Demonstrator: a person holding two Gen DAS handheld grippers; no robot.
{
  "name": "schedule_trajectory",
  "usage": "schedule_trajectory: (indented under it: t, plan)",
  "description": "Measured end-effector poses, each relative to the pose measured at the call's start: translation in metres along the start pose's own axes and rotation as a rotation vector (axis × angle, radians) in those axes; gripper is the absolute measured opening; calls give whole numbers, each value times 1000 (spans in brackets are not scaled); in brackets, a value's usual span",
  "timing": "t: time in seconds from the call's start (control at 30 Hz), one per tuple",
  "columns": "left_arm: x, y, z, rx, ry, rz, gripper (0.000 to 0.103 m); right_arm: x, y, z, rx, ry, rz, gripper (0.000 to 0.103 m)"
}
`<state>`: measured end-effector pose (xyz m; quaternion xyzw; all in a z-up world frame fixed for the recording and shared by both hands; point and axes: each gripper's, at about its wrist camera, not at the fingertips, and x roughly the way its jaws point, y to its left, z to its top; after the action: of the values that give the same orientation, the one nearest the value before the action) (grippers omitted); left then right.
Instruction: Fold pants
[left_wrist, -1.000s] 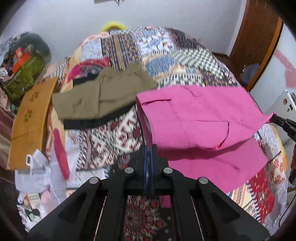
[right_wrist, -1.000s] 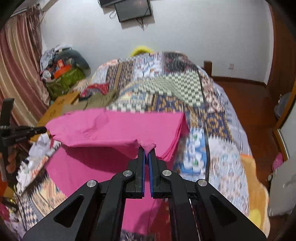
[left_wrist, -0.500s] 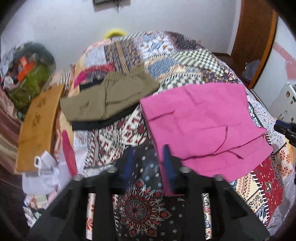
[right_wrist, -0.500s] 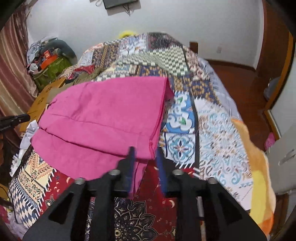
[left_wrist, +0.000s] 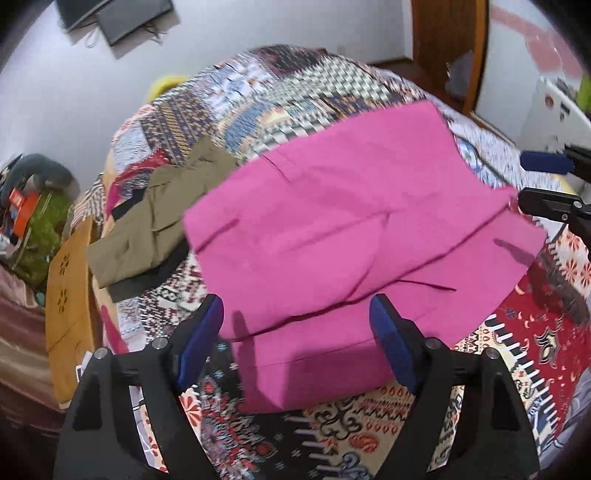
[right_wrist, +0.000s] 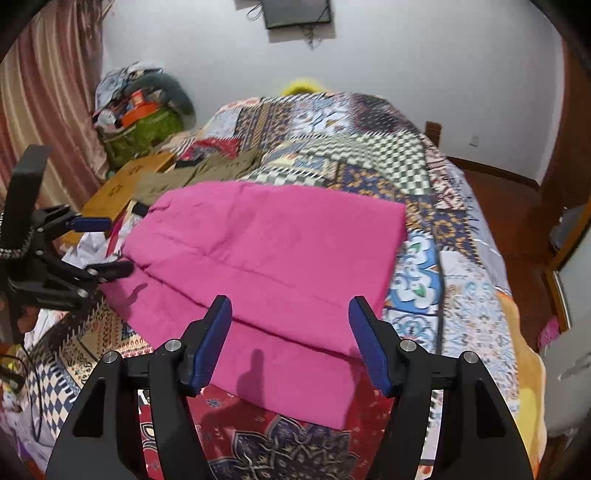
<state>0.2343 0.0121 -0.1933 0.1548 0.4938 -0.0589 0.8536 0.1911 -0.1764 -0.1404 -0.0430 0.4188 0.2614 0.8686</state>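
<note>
The pink pants (left_wrist: 343, 229) lie folded in flat layers on the patchwork bed (right_wrist: 369, 155), just beside the olive garment (left_wrist: 155, 221). My left gripper (left_wrist: 295, 317) is spread wide, holding nothing, above the near edge. My right gripper (right_wrist: 290, 314) is likewise wide, empty.

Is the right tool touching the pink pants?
Apart. In the right wrist view the right tool is open, and its shadow falls on the pink pants lying flat on the quilt, so it hangs above them.
</note>
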Motion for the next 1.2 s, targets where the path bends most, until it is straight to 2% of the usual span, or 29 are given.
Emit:
schedule_trajectory:
  t: [0.13,0.27,0.3,0.37,0.47,0.67,0.7,0.77,0.83,0.93,1.07,1.2]
  plan:
    - [13,-10,2,28,14,1,81,15,9,-3,-29,36,20,62]
    - [16,-7,10,5,-1,-22,80,26,16,-4,-60,61,34,62]
    - [17,-6,12,-4,-8,-33,78,29,18,-4,-66,65,37,62]
    - [17,-5,16,-14,-15,-48,64,33,22,-3,-74,72,44,62]
    - [18,-6,19,-18,-22,-67,49,42,25,-2,-89,85,47,62]
    - [15,-12,21,-3,-35,-82,35,62,34,2,-138,113,42,62]
    - [14,-12,21,-4,-37,-82,35,65,35,3,-151,124,44,60]
    - [13,-11,21,-6,-38,-85,34,67,37,5,-162,115,50,48]
    - [13,-10,21,-7,-35,-90,34,68,37,8,-164,114,58,25]
    - [13,-10,19,-7,-29,-87,33,63,33,11,-133,84,56,10]
    - [3,-11,16,-6,-47,-79,24,48,27,17,-67,21,93,7]
    - [-12,-10,14,-10,-71,-79,22,31,32,22,-75,-31,102,5]
